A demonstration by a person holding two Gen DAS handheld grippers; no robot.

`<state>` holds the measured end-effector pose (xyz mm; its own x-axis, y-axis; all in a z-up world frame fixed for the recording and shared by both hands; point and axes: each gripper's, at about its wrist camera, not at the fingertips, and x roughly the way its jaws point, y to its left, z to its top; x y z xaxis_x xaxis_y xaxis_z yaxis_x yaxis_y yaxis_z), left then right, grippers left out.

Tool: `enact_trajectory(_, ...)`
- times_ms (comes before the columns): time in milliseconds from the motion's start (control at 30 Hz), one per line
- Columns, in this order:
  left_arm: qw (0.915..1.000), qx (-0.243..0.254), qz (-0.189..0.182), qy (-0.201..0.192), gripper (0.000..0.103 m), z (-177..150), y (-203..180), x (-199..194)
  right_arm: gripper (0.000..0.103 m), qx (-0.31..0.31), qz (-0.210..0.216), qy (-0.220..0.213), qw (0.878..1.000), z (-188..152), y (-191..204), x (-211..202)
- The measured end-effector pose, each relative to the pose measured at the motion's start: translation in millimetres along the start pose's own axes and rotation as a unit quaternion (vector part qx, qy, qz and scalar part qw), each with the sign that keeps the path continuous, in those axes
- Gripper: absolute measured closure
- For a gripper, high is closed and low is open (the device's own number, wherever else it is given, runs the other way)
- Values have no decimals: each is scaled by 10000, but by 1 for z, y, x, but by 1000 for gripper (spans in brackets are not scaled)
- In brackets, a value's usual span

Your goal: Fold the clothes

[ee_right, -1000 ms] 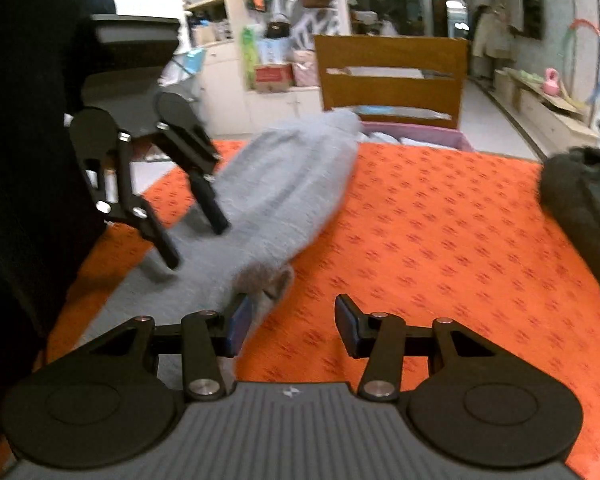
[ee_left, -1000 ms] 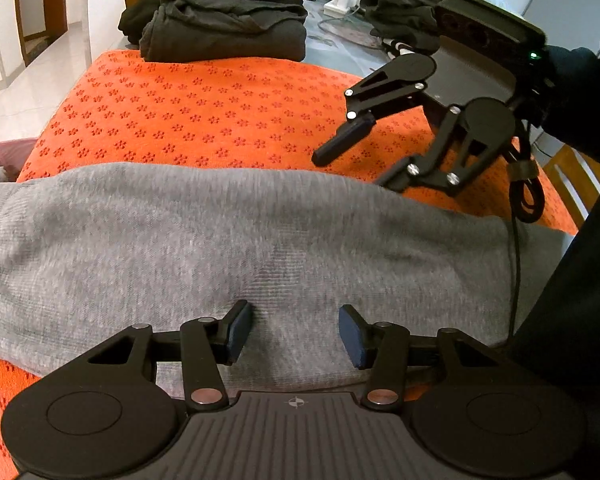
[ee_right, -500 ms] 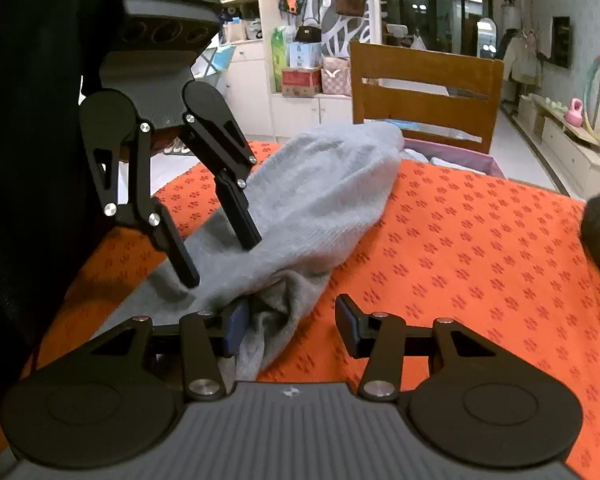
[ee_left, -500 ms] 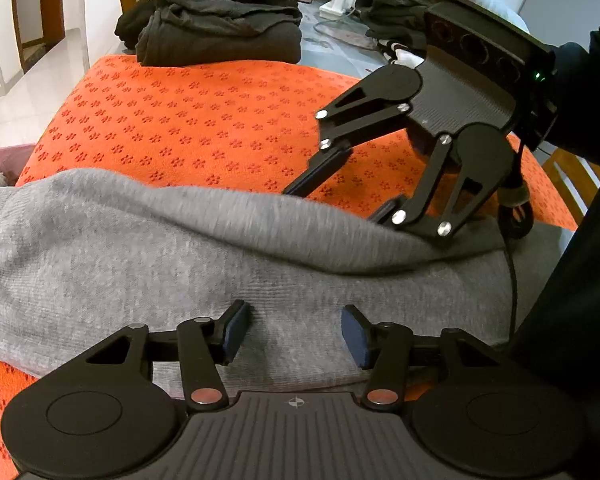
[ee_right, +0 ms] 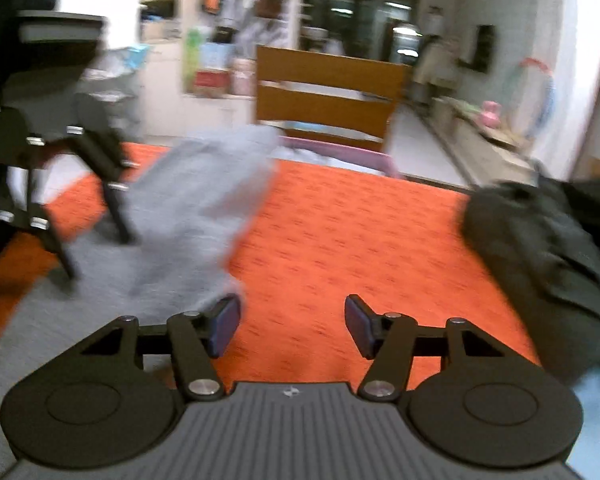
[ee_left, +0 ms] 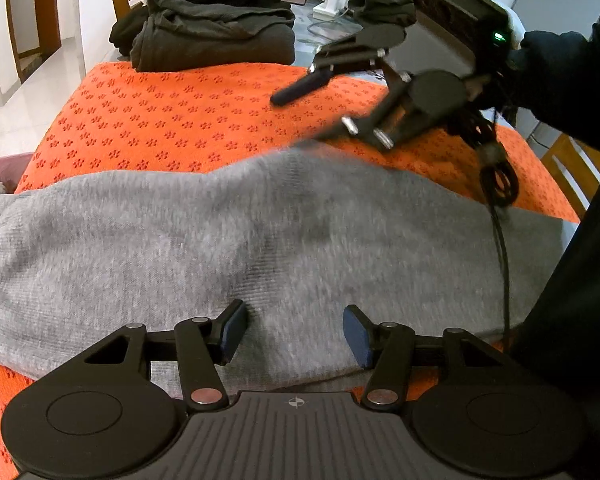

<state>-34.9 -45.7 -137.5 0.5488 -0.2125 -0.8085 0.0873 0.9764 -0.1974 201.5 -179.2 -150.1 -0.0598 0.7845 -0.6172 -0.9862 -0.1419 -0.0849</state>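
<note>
Hovering left gripper (ee_left: 294, 334) over grey garment (ee_left: 220, 240), jaws apart, empty; right gripper (ee_right: 292, 326) closing, nothing between, above orange cloth (ee_right: 340, 232).

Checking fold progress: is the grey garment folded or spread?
Folded lengthwise: the grey garment lies as a long doubled band on the orange cloth.

Bare orange cloth on the tabletop (ee_left: 172, 128) lies open across the middle. The grey garment (ee_left: 260, 240) fills the near strip. A pile of dark folded clothes (ee_left: 212, 40) blocks the far edge, and a wooden chair (ee_right: 328, 96) stands past the left end.
</note>
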Motion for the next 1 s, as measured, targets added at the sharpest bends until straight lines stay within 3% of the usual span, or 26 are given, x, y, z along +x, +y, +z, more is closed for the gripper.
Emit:
enact_trajectory(67, 10000, 5, -1, -5, 47, 0, 0, 0, 53, 442, -383, -9, 9983, -4, -22, -8)
enact_trajectory(133, 10000, 18, -1, -6, 47, 0, 0, 0, 53, 763, -510, 7, 9958, -7, -37, -13)
enact_trajectory(433, 10000, 57, 11, -27, 47, 0, -1, 0, 53, 20, 768, 429, 9961, -17, 4, -1)
enact_trajectory(667, 10000, 52, 9, -20, 46, 0, -1, 2, 51, -83, 1354, 271, 9904, -11, 26, -1)
enact_trajectory(767, 10000, 51, 7, -20, 45, 0, -1, 2, 50, 184, 1671, 106, 9857, -3, 29, -3)
enact_trajectory(900, 10000, 70, -8, -22, 43, -1, -1, 2, 47, 214, 1745, 43, 9844, 2, 44, 4)
enact_trajectory(1000, 10000, 84, -15, -22, 43, -1, -1, 2, 47, 170, 1555, 81, 9877, 4, 54, 17)
